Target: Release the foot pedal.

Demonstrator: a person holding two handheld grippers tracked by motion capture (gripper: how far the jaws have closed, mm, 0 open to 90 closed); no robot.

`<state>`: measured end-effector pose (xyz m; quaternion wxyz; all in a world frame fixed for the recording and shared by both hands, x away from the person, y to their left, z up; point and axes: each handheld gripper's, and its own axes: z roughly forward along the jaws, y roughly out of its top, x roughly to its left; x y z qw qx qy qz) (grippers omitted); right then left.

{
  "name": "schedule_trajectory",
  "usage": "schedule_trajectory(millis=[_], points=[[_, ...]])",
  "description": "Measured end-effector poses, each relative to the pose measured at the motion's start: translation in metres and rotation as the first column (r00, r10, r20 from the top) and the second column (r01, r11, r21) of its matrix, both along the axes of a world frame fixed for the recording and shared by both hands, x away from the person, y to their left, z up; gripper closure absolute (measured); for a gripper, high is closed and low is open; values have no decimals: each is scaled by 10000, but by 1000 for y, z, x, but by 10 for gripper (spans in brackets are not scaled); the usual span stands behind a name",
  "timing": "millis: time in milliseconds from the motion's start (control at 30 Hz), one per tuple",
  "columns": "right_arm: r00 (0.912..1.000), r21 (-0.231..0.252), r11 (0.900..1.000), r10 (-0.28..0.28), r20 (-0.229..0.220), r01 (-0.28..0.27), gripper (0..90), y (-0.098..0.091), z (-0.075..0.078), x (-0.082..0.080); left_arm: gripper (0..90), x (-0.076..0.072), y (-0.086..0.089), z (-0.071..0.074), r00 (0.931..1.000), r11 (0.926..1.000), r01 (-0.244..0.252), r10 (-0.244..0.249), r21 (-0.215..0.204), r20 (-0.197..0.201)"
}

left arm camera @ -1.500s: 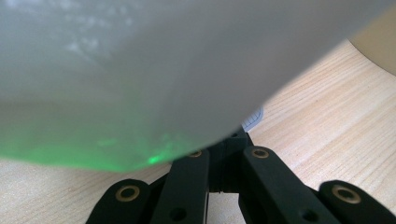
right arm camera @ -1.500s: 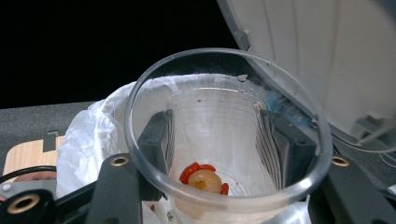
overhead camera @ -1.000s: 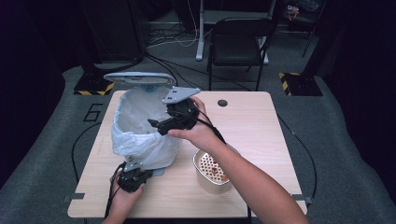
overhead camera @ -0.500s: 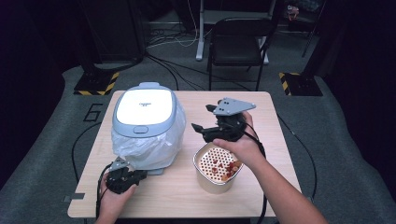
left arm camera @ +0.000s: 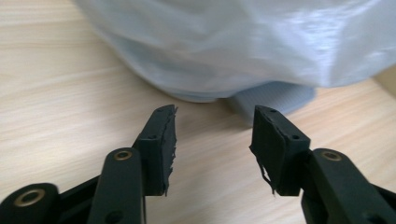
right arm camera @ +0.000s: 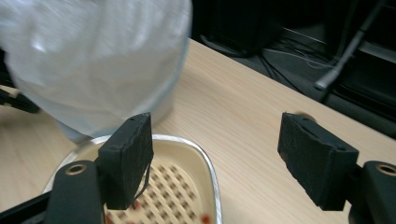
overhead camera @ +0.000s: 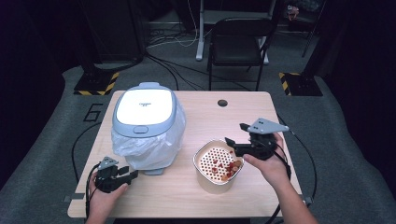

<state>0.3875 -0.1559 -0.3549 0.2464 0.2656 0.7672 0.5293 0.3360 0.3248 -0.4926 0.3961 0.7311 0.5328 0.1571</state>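
We see the perforated strainer basket (overhead camera: 217, 165) just right of the lidded bin (overhead camera: 145, 123). Our right gripper (overhead camera: 236, 137), jaws wide and empty, hovers over the basket's right rim, far nearer than the left gripper (overhead camera: 129, 173), also open and empty.

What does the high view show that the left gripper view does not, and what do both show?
High view: the bin's closed white lid, the perforated container holding red pieces, the right gripper open above it, and a chair beyond the table. Left gripper view: the left gripper close up, jaws apart and empty. Both: the plastic-lined bin and wooden table.
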Motion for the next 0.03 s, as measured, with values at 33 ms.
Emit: schedule_trajectory(millis=[33], points=[[9994, 99, 9994, -334, -1, 334, 259, -8, -5, -2, 469, 0, 2, 0, 10000, 10000, -87, 87, 1, 17]])
